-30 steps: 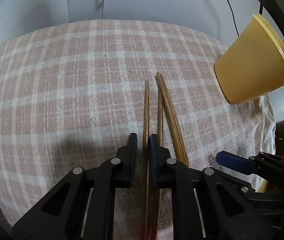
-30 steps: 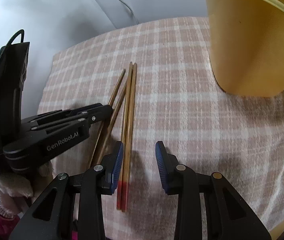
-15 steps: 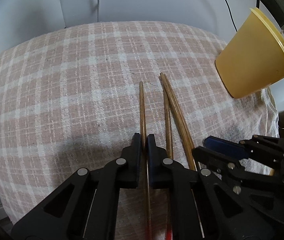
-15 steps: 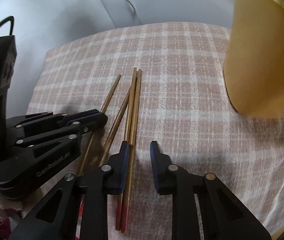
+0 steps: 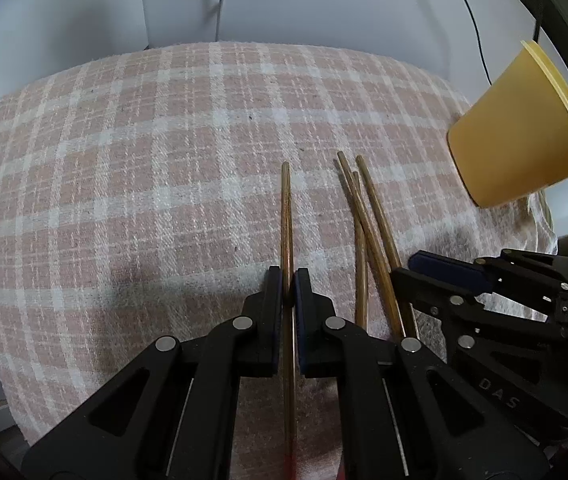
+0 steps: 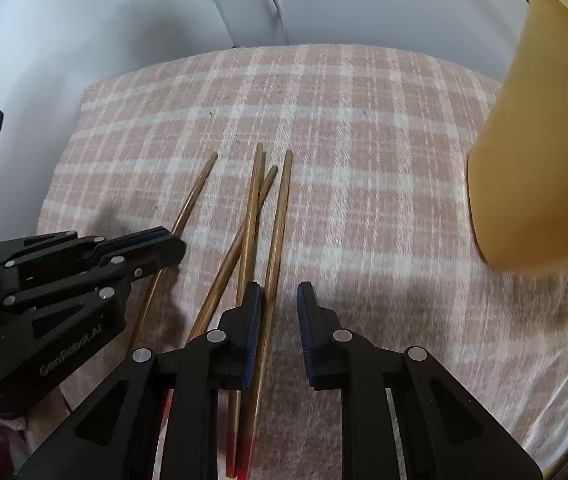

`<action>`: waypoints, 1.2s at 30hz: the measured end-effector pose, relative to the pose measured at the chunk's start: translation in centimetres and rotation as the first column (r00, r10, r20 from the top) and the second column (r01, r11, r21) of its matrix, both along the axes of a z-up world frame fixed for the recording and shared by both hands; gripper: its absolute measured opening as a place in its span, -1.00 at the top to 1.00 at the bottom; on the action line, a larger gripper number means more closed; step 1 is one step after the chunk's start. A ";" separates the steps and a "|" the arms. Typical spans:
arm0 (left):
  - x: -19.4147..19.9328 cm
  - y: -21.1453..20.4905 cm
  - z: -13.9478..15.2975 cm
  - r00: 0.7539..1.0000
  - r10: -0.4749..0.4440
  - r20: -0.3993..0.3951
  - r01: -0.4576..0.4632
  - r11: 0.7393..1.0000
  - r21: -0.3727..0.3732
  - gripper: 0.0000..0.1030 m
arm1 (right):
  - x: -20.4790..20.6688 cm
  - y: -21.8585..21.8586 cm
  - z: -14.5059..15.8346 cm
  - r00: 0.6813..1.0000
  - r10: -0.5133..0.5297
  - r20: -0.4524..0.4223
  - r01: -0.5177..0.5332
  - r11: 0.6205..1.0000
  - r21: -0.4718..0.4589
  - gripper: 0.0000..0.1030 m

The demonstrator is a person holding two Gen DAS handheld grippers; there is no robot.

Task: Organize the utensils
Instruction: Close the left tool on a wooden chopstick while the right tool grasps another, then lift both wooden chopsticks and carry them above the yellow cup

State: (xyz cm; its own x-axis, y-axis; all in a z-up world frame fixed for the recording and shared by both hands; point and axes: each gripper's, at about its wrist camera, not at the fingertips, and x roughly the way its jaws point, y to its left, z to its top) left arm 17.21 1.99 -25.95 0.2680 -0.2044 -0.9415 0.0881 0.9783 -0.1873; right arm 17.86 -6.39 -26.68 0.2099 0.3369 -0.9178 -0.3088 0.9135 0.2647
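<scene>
Several wooden chopsticks with red ends lie on a pink plaid cloth (image 5: pixel 124 184). My left gripper (image 5: pixel 288 280) is shut on one chopstick (image 5: pixel 286 208), apart from the others; it also shows in the right wrist view (image 6: pixel 196 196). Three more chopsticks (image 5: pixel 367 216) lie crossed to its right. In the right wrist view my right gripper (image 6: pixel 280 296) is open, and the rightmost chopstick (image 6: pixel 280 216) runs between its fingers beside the left pad. A yellow cup (image 5: pixel 515 136) stands at the far right.
The cloth (image 6: pixel 363 140) covers a small table that ends at a white wall (image 5: pixel 284 0) with hanging cables. The yellow cup (image 6: pixel 539 140) looms close on the right in the right wrist view. The left gripper body (image 6: pixel 64 272) sits at the left there.
My left gripper closed on one chopstick and drew it left, away from the other three. My right gripper moved in over the rightmost chopstick; the three chopsticks have spread apart.
</scene>
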 end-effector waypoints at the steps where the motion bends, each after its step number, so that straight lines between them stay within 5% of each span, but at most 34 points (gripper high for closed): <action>1: 0.3 0.3 0.0 1.000 0.010 -0.011 -0.010 1.000 -0.009 0.89 | 0.3 0.2 -0.1 1.000 0.004 -0.002 -0.004 1.000 -0.006 0.68; 13: 4.1 3.6 0.7 0.995 0.098 -0.028 -0.100 0.991 -0.089 0.93 | 2.6 0.0 -0.4 0.999 -0.030 -0.031 0.031 0.998 0.050 0.90; 23: 1.3 9.1 3.7 0.986 0.164 0.021 -0.160 0.980 -0.121 0.93 | 1.7 -0.3 2.1 1.000 -0.003 -0.014 0.005 0.991 0.136 0.91; 36: -5.4 9.7 11.4 0.973 0.190 0.128 -0.178 0.979 -0.099 0.93 | -0.4 -3.0 7.3 0.995 0.055 0.089 -0.070 0.981 0.179 0.91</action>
State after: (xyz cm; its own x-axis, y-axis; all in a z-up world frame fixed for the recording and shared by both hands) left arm 11.80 11.65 -14.59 0.4331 -0.2183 -0.8745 -0.0616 0.9608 -0.2703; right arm 17.45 -9.37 -19.33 0.2564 0.5115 -0.8202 -0.3917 0.8307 0.3956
